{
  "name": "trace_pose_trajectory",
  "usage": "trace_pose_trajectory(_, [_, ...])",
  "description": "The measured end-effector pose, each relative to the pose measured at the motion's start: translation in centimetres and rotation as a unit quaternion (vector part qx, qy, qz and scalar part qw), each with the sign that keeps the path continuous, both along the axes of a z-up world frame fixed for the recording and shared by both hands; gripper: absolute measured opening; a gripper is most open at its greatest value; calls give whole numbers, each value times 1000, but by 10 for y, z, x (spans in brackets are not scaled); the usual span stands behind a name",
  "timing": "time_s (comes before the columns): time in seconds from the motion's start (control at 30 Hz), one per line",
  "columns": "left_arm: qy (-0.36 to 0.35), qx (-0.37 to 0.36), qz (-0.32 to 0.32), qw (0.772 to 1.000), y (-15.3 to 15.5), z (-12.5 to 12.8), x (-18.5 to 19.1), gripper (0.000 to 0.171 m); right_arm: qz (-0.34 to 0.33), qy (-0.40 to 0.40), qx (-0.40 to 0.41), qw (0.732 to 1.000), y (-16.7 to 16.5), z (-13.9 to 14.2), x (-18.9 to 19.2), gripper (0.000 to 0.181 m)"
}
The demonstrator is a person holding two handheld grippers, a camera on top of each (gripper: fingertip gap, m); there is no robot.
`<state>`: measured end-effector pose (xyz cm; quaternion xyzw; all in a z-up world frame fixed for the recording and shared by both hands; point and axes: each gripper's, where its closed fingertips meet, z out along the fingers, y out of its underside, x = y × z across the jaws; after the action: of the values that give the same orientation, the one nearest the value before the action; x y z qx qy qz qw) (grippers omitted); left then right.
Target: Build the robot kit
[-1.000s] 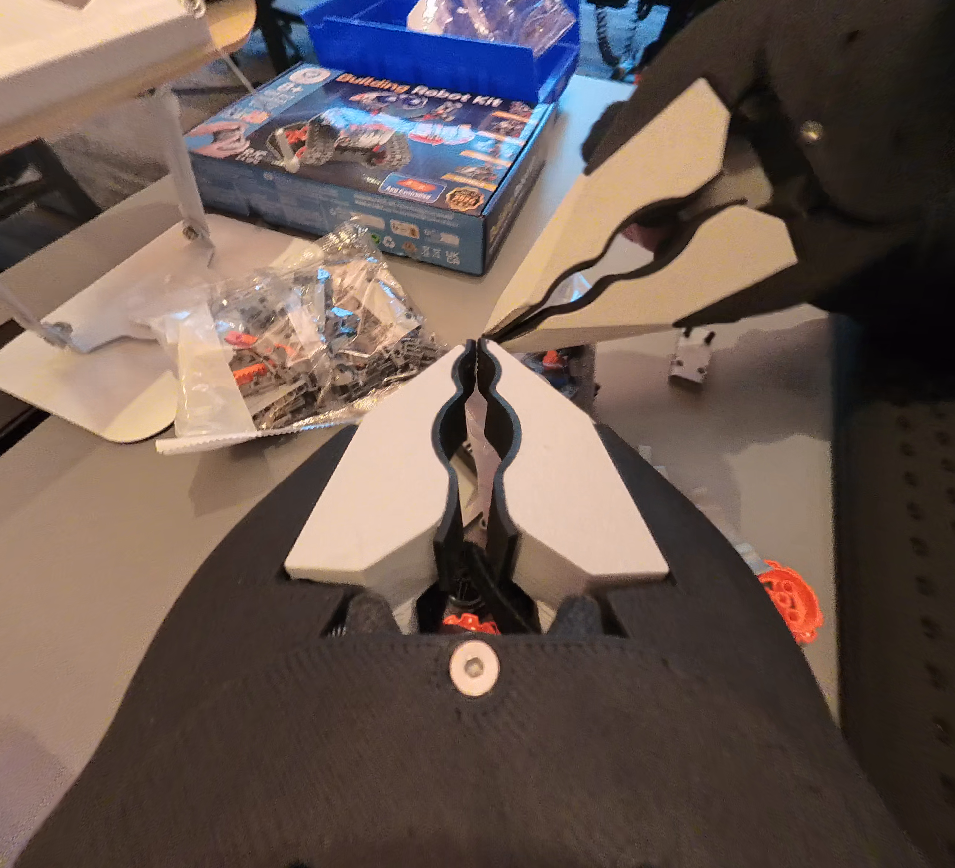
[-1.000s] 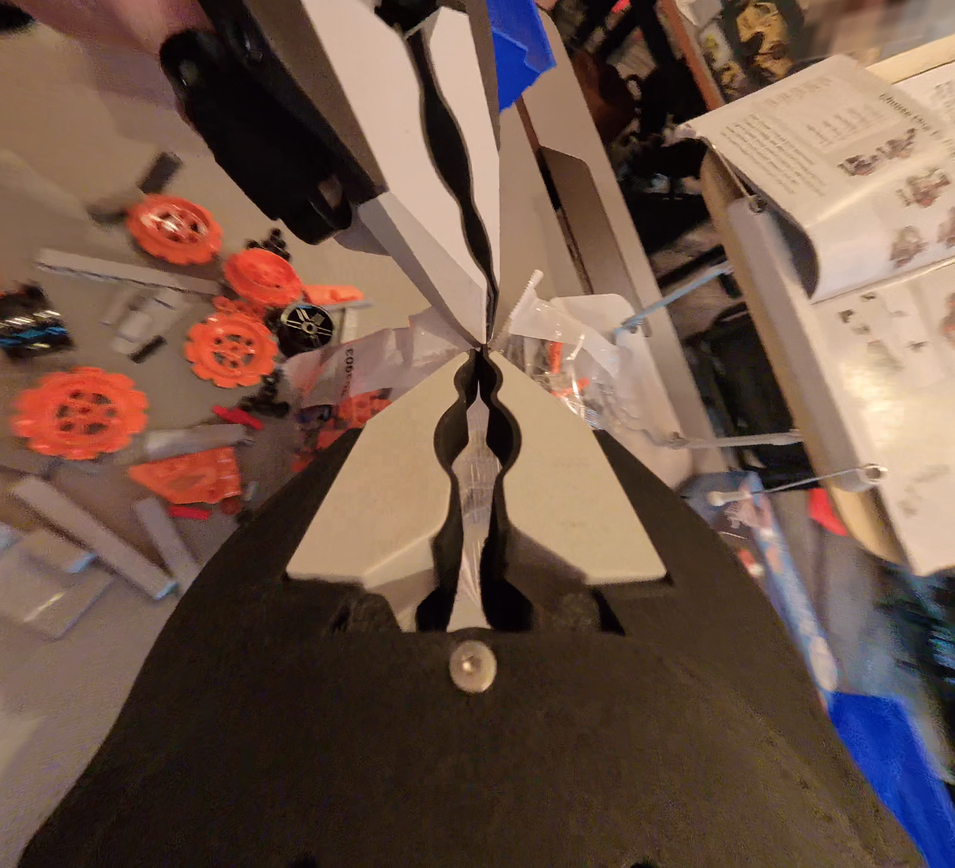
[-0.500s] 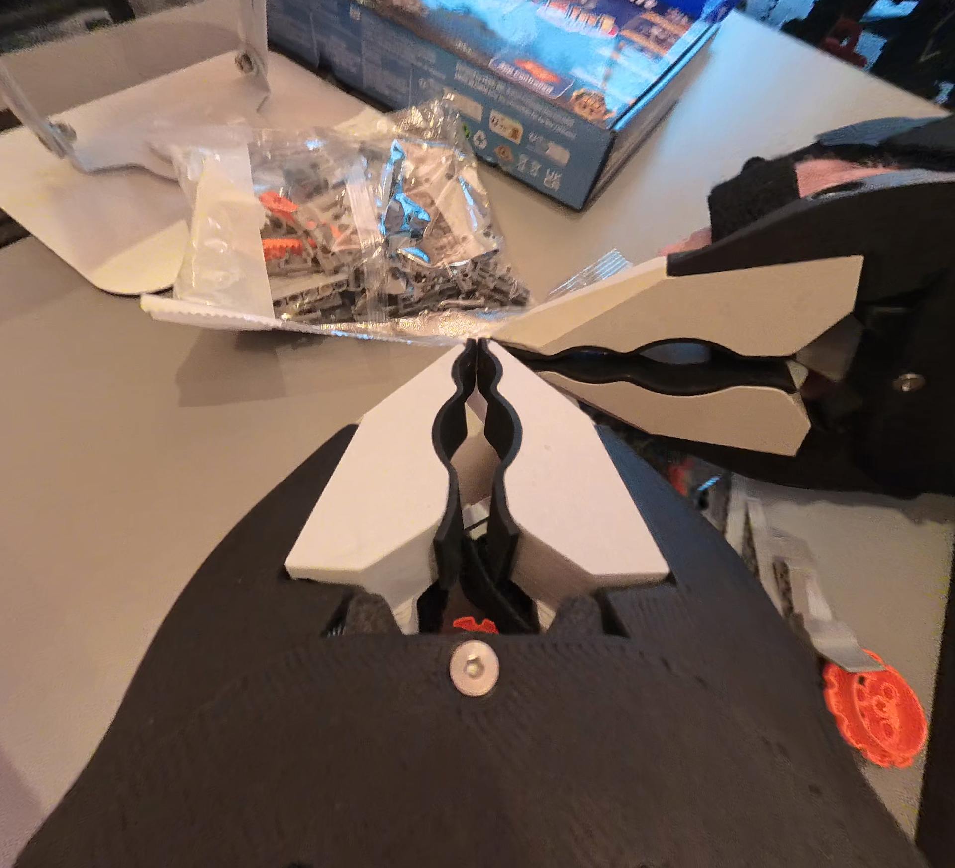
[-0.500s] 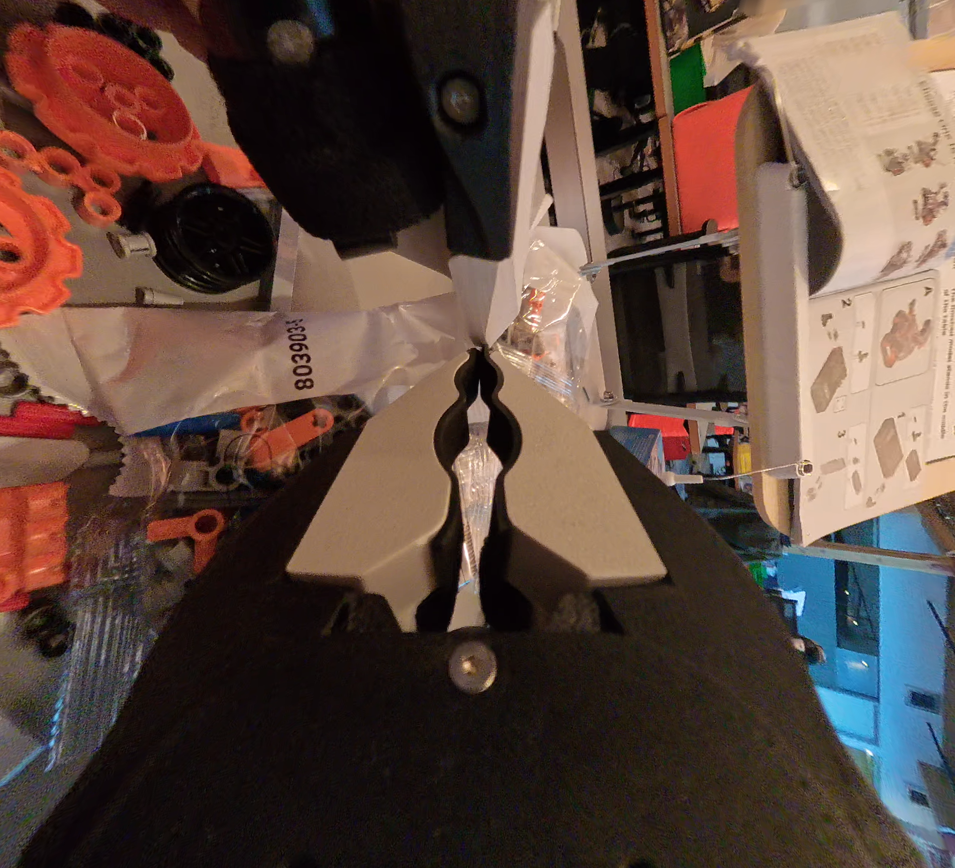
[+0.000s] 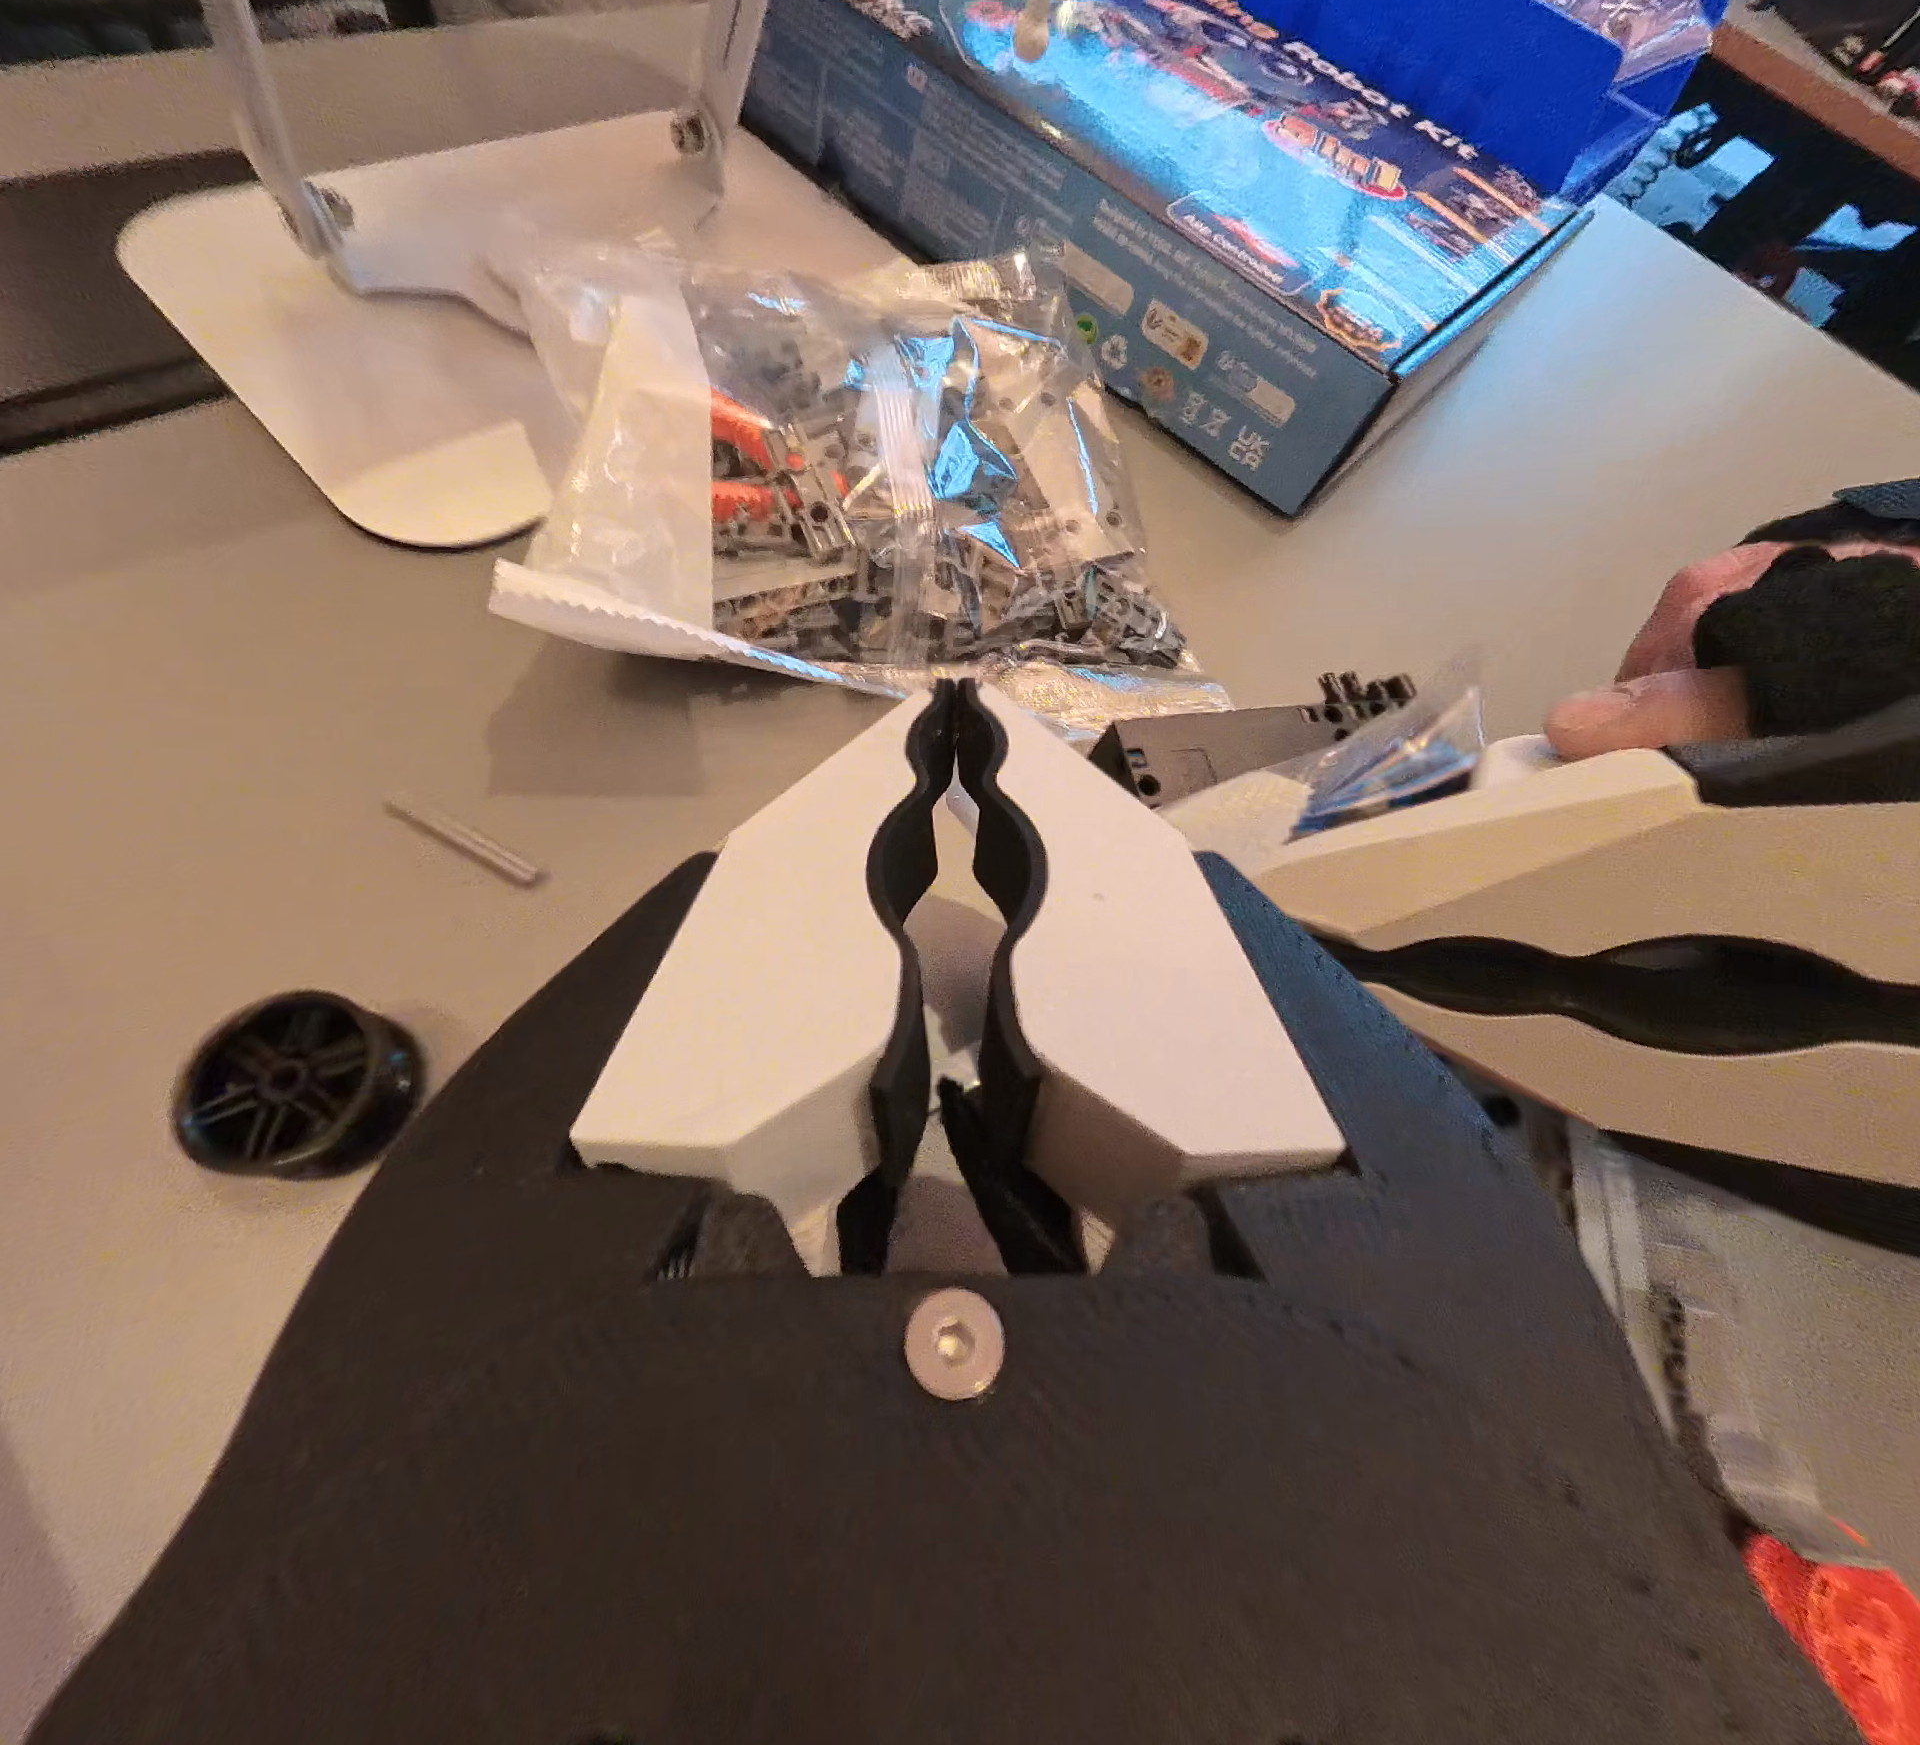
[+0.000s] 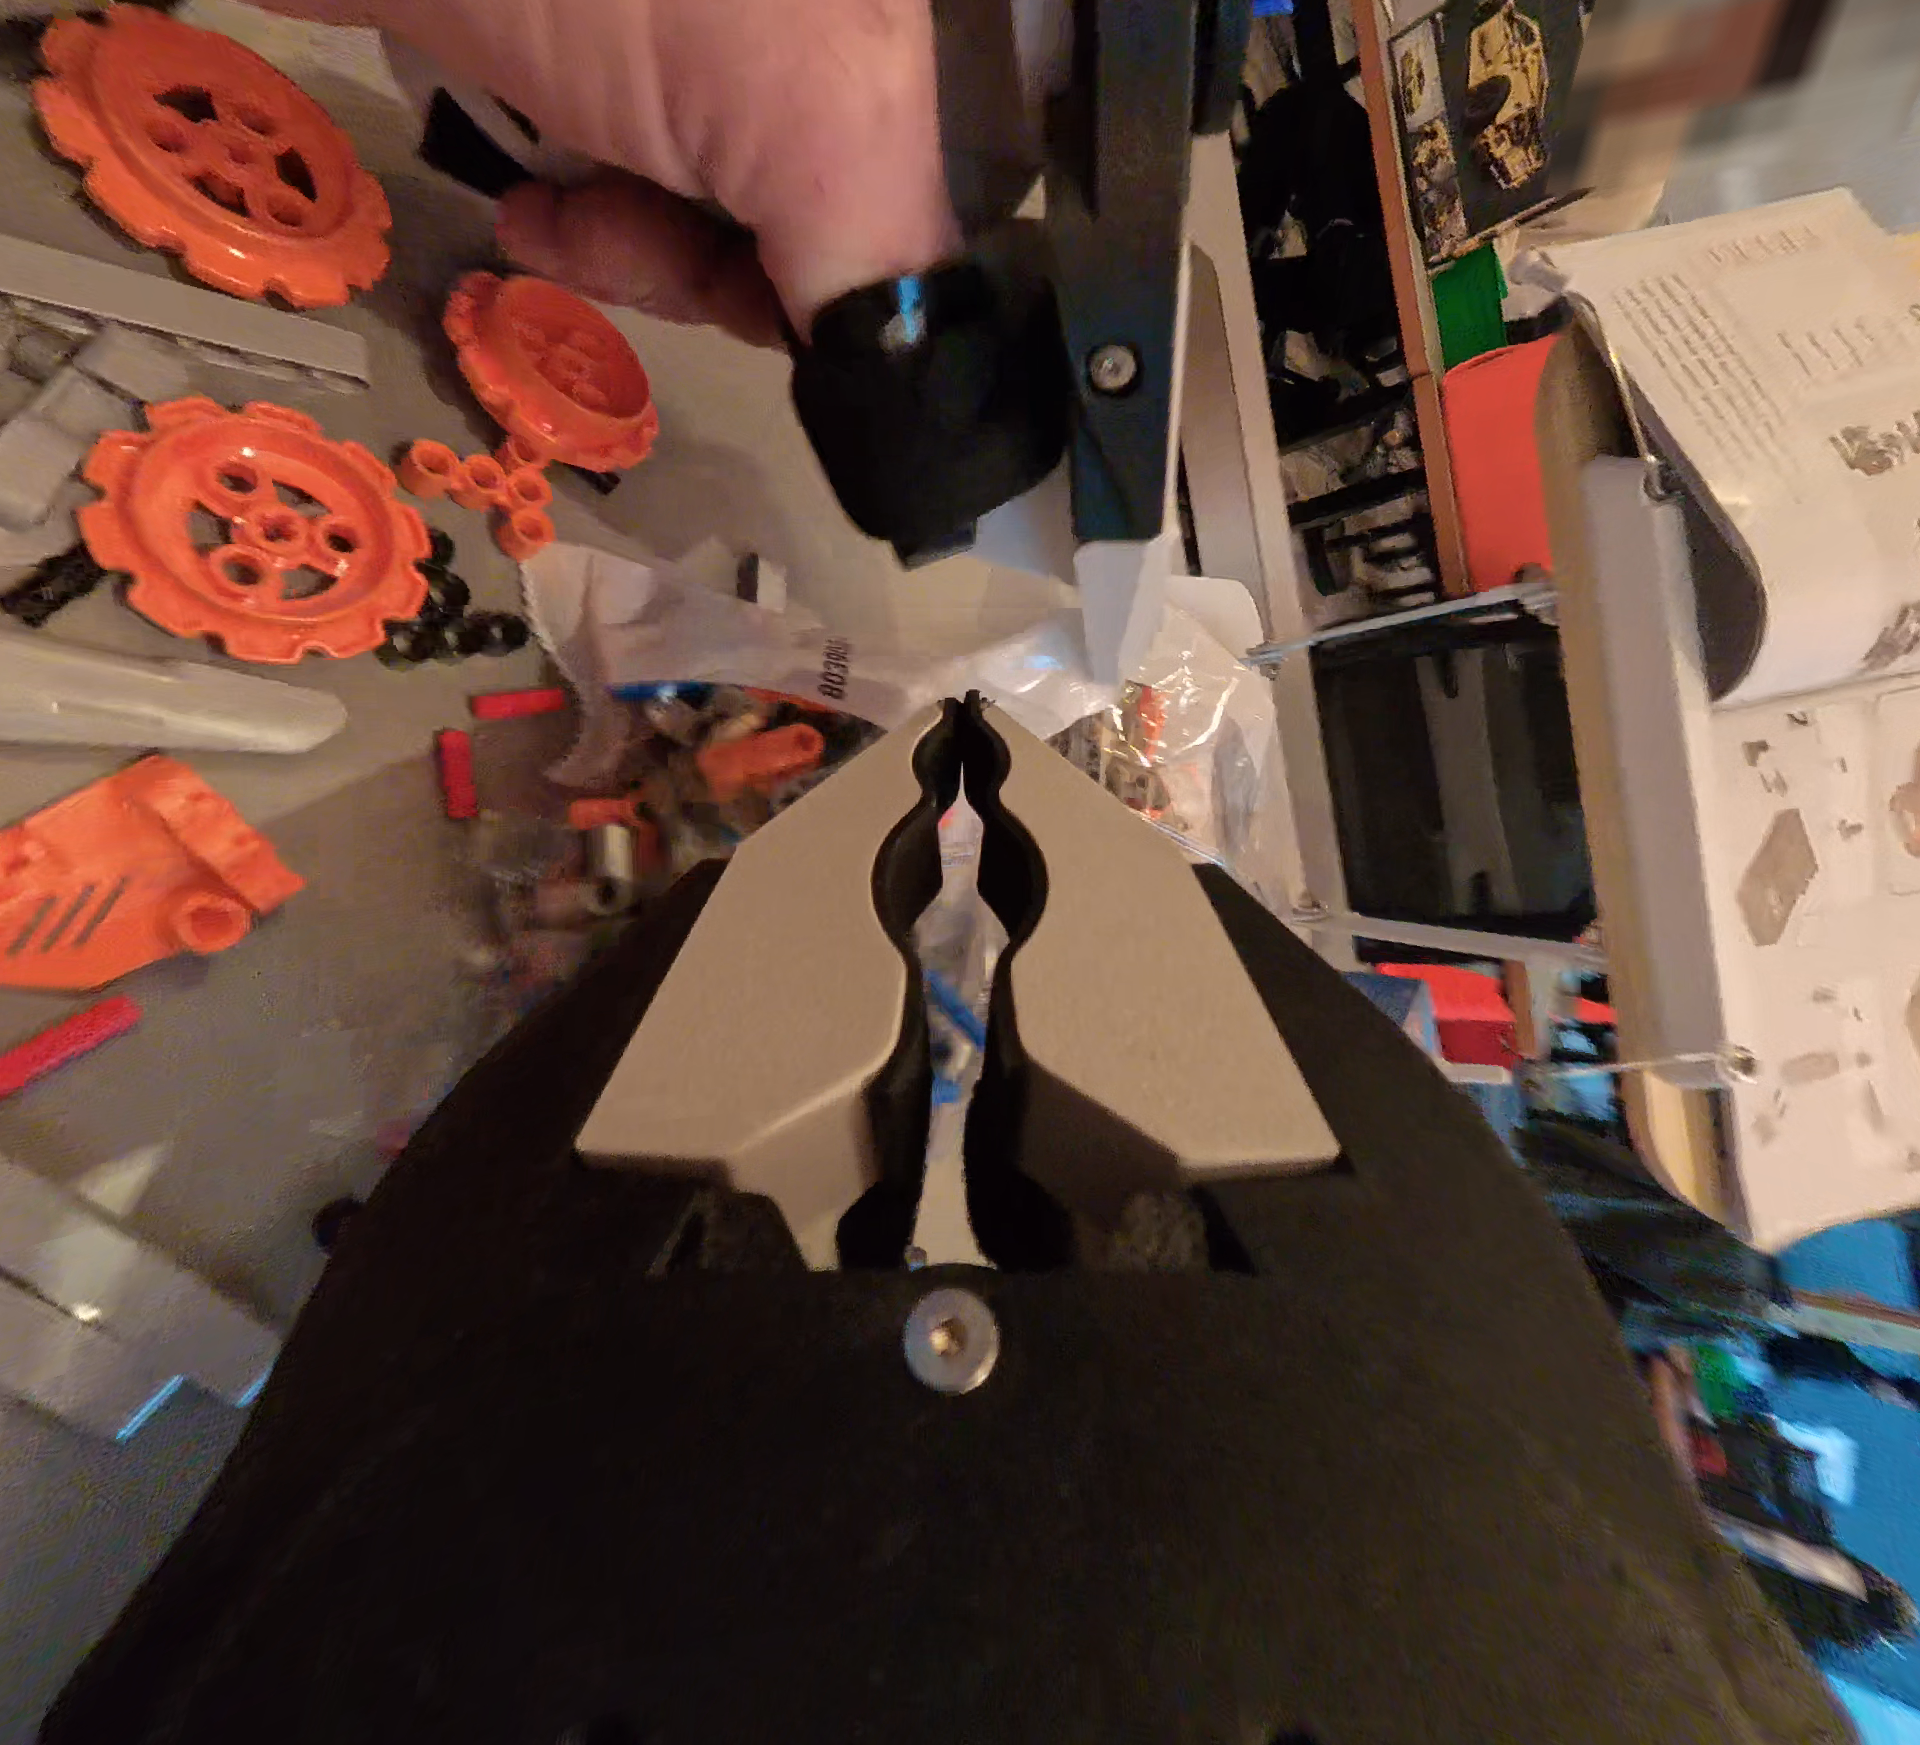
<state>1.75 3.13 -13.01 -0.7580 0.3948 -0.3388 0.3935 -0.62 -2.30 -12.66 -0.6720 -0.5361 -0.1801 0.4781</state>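
My left gripper (image 5: 954,689) is shut, with a white strip of plastic bag showing between its pads. In the right wrist view it (image 6: 1117,615) comes down from above, with its tip on a white, crumpled plastic bag (image 6: 727,625). My right gripper (image 6: 961,708) is shut on clear plastic holding small blue parts (image 6: 956,978). It also shows in the left wrist view (image 5: 1351,942), lying flat just right of my left gripper, its tips hidden behind it, with clear plastic and blue bits (image 5: 1392,760) on top. A hand (image 6: 623,33) holds the left gripper.
A sealed bag of grey and orange parts (image 5: 862,490) lies ahead, with a blue kit box (image 5: 1143,189) and a white stand base (image 5: 343,345) behind. A black wheel (image 5: 296,1082) and grey axle (image 5: 462,843) lie left. Orange gears (image 6: 255,532) and loose parts (image 6: 675,781) lie left of an instruction booklet (image 6: 1766,552). Left tips to right tips: about 6 cm.
Both grippers stayed shut on the plastic and came down toward the table. The right gripper swung from above to low on the left gripper's right. The wheel and axle came into view.
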Motion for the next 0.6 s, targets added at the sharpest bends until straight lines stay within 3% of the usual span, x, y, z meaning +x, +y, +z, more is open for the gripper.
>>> trace_pose_trajectory(0.1, [3, 6, 11, 1000, 8, 6, -8, 0, 25, 12, -25, 999, -5, 1, 6, 0])
trace_pose_trajectory(0.17, [0, -4, 8, 1000, 6, 2, -12, 0, 44, 60, -56, 996, -12, 11, 9, 0])
trace_pose_trajectory(0.6, [37, 1, 12, 999, 0, -2, -29, 0, 102, 54, -78, 990, -57, 11, 4, 0])
